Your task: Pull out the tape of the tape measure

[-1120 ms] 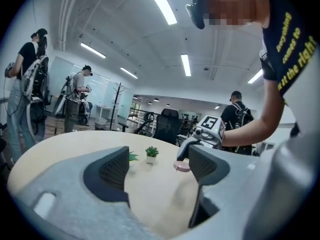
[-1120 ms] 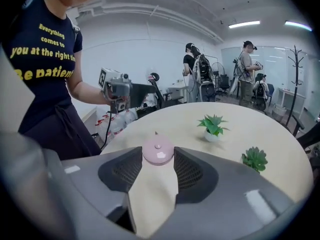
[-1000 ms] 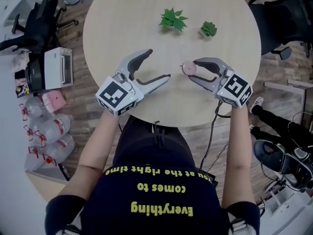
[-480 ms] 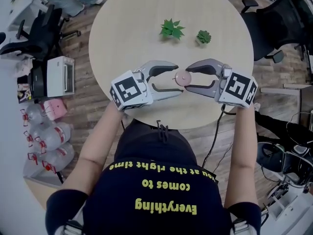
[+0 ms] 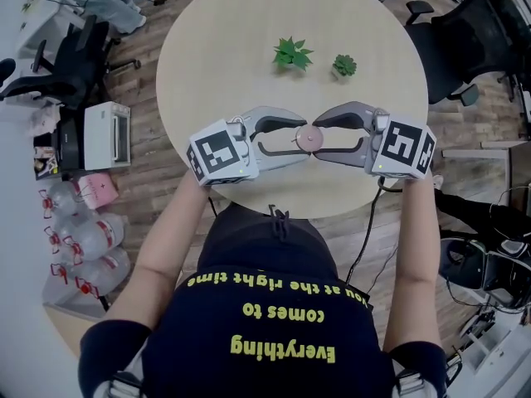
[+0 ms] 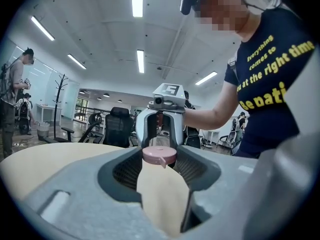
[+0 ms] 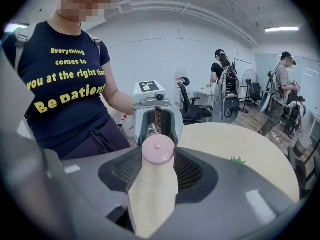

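Tape measure (image 5: 311, 138) hangs pinched in the right tongs (image 5: 318, 139) over the desk's (image 5: 249, 48) near edge, steadied so the left tongs (image 5: 304, 138), spread yet closing round its tab (image 6: 163, 162), can pull.

tape measure (image 5: 311, 137) matt pink plastic, table (image 5: 249, 56) smooth pale wood.

Pink tape measure (image 5: 311, 137), pale beige table (image 5: 241, 40), green plant (image 5: 292, 53), brown wooden floor (image 5: 148, 152)

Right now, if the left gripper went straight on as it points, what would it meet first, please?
The pink tape measure, held by the right gripper. Its tab sits between the left gripper's tips, whose jaws have just been closing, seemingly not yet pinching it.
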Tool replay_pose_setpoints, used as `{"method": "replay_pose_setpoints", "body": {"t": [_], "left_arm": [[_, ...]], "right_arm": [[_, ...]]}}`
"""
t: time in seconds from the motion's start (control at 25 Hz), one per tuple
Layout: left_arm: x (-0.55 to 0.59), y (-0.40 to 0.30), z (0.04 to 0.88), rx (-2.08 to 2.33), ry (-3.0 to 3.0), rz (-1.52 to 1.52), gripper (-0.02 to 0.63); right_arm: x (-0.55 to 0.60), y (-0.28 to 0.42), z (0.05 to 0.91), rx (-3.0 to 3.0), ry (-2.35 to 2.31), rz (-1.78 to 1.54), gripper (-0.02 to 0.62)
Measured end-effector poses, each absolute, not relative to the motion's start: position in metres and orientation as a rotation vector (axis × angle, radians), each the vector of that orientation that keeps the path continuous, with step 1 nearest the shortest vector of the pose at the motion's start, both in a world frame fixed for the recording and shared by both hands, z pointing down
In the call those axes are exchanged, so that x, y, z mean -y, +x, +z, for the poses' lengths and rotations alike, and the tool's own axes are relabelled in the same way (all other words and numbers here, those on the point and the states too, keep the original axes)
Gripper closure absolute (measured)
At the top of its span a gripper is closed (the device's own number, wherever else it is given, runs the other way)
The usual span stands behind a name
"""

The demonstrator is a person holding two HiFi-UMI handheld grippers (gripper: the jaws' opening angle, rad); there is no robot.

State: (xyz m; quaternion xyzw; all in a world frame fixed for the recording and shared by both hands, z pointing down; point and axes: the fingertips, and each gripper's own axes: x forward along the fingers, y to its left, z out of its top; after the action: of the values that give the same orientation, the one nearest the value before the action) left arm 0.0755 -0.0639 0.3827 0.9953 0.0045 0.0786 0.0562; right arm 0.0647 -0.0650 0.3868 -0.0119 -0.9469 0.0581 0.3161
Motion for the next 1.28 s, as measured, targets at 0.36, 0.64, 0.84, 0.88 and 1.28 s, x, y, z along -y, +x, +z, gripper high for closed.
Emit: {"method": "replay_pose_setpoints", "body": {"t": [0.36, 0.64, 0.84, 0.88, 1.28], "left_arm": [[0.062, 0.07, 0.372, -0.015, 3.033, 0.202, 0.39], [0.069, 0.062, 0.366, 0.012, 2.921, 0.156, 0.39], [0.078, 0.06, 0.356, 0.049, 2.825, 0.131, 0.39], [0.08, 0.06, 0.355, 0.053, 2.807, 0.128, 0.39], [0.088, 0.062, 0.343, 0.086, 2.669, 0.079, 0.391]], "right_arm": [[0.064, 0.059, 0.375, 2.542, 0.016, 0.14, 0.379], [0.064, 0.059, 0.37, 2.612, 0.146, 0.005, 0.376], [0.07, 0.062, 0.371, 2.489, 0.279, -0.241, 0.374], [0.072, 0.061, 0.37, 2.47, 0.31, -0.287, 0.376], [0.081, 0.052, 0.35, 2.355, 0.502, -0.699, 0.431]]}}
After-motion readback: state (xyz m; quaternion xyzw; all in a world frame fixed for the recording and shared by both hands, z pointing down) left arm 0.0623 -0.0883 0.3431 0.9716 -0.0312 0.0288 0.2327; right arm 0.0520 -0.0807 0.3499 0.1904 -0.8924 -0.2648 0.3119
